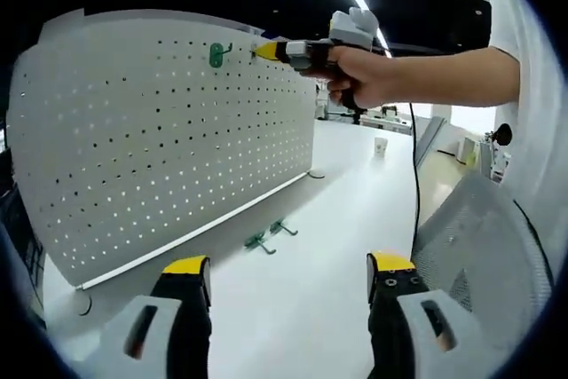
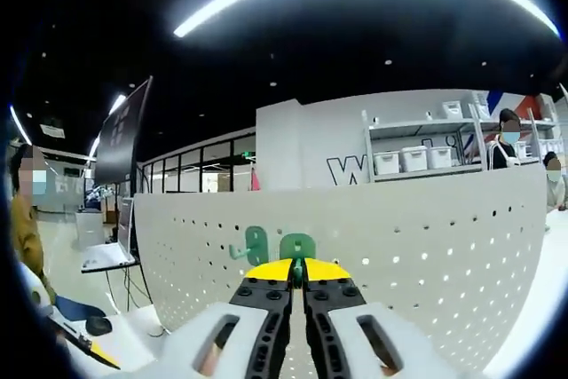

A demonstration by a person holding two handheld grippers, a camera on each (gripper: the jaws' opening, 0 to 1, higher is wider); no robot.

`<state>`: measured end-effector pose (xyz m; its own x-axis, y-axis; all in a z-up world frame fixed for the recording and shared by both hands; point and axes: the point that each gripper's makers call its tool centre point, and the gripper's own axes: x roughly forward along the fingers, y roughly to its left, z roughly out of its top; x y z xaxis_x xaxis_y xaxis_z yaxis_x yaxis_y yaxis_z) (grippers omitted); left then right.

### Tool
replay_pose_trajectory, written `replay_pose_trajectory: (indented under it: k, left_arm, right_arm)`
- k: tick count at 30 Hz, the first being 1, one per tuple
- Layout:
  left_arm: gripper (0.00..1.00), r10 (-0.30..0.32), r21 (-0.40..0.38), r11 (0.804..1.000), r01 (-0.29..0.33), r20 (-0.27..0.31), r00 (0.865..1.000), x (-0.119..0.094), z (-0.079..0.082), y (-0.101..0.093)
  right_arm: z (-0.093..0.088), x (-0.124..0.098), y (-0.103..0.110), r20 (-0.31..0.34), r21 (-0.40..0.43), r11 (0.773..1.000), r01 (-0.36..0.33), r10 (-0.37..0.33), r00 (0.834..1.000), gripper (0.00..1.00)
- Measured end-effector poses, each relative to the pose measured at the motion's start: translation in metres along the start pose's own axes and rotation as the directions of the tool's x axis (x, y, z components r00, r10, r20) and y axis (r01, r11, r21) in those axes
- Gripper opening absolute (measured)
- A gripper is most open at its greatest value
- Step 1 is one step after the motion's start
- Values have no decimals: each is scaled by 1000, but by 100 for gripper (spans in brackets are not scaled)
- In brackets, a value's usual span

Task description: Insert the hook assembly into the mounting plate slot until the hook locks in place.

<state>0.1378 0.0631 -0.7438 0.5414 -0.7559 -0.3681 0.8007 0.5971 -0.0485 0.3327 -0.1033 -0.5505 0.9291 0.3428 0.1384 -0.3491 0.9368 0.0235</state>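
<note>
Pinching green hook (image 2: 297, 248), right gripper (image 2: 298, 270)

- Left gripper (image 1: 288, 274): jaws spread wide apart at the bottom of the left gripper view, nothing between them.
- Right gripper (image 2: 298, 271): jaws pressed together at bottom centre of the right gripper view.
- Hand (image 1: 364, 77), upper centre of the left gripper view, grips the right gripper's handle; bare forearm extends rightward.

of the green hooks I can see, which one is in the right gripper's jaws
The green hook pressed against the pegboard, pinched in the right gripper. Another hook hangs free beside it; two spare hooks lie on the table.
</note>
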Motion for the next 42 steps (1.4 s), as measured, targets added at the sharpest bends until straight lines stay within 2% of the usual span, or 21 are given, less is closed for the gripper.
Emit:
replay_pose_trajectory:
  k: [13,29,37,42]
  left_arm:
    - [72,11,-13,1000,-11,0,1000,-3,0,-1]
    - [71,26,-39,999,-26,0,1000,-4,-1,2]
    - [70,32,-50,998,-32,7,999,-6,-1,2]
    - [70,30,-45,999,-30,-1,1000,-6,-3,1]
  right_arm:
    - [3,13,-3,17,-52,999,11,-10,1000,1]
    - [-3,24,-4,-3,-70,998,7,-7,1000,1]
    - [-5,27,-4,-10,-95,995,32,-33,999,1]
    - [-5,29,-5,-12,-89,993,72,-73,997,1]
